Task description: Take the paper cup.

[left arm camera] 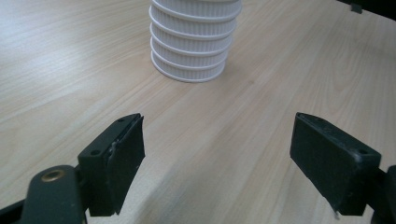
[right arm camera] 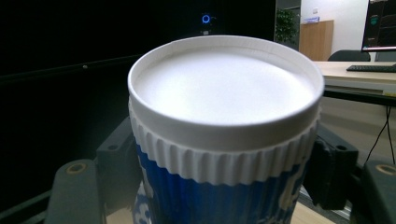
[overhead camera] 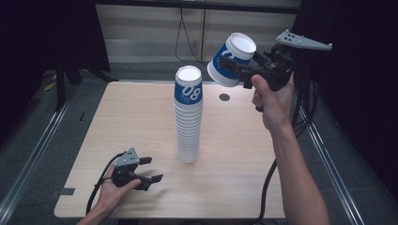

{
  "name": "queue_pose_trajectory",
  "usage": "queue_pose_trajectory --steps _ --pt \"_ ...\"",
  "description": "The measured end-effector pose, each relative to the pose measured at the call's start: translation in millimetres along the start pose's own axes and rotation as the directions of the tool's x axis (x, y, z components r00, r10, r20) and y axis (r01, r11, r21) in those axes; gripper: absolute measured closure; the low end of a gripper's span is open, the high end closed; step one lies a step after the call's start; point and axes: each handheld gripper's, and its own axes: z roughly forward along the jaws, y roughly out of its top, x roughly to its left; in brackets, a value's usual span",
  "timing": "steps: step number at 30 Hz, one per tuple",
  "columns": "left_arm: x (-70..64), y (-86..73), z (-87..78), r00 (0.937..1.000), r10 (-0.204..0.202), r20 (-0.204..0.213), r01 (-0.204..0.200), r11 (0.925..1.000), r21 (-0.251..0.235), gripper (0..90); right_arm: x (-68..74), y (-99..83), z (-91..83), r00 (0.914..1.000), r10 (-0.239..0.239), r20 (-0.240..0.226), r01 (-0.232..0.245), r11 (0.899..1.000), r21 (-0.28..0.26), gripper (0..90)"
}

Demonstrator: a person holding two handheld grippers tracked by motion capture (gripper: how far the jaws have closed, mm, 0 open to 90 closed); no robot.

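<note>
- Right claw was raised high, up and to the right of the cup stack, and it was clamped on a single cup.
- That cup was blue and white and was held tilted in the air, with its white bottom pointing up and away; it was apart from the stack and did not touch it.
- From the right gripper view, the cup sat between the two black jaws, one jaw pressing on each side of its ribbed blue wall.
- Left claw was low, in front of the stack and to its left, just above the counter, and its jaws stood wide apart with nothing between them.
- From the left gripper view, the ribbed white foot of the stack stood on the wooden counter well beyond the left claw.
- The stack stood upright near the middle of the counter, upside down, with a blue band marked "08" on its top cup.
- A small dark round spot lay on the counter behind the stack, to the right.
</note>
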Motion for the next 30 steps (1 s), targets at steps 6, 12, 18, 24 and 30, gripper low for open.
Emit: queue_pose_trajectory --steps 6,12,18,24,30 --pt "-2.8 2.8 -2.7 1.0 0.0 -0.007 0.0 0.9998 -0.018 17.6 -1.8 -23.7 -8.4 0.9999 0.001 0.01 -0.002 0.999 0.037 26.7" --pt "-1.8 3.2 -3.7 0.9999 0.002 -0.015 -0.002 0.9996 -0.028 17.5 3.5 -46.4 -12.8 0.9995 -0.028 0.017 0.026 0.996 0.088 26.7" --pt "-4.5 3.8 -1.8 0.9998 0.011 -0.014 -0.011 0.9992 -0.038 19.0 8.3 -67.7 -13.7 0.9992 -0.036 0.015 0.034 0.989 0.147 26.7" --pt "-6.8 5.9 -3.2 0.9999 0.012 0.009 -0.011 0.9978 -0.065 19.0 6.8 -102.0 -10.3 0.9999 -0.009 -0.005 0.01 0.981 0.194 26.6" --pt "-10.2 8.1 -0.6 0.9988 0.026 0.042 -0.023 0.9969 -0.075 18.9 6.8 -121.6 -7.9 0.9998 0.006 -0.018 -0.002 0.975 0.222 26.6"
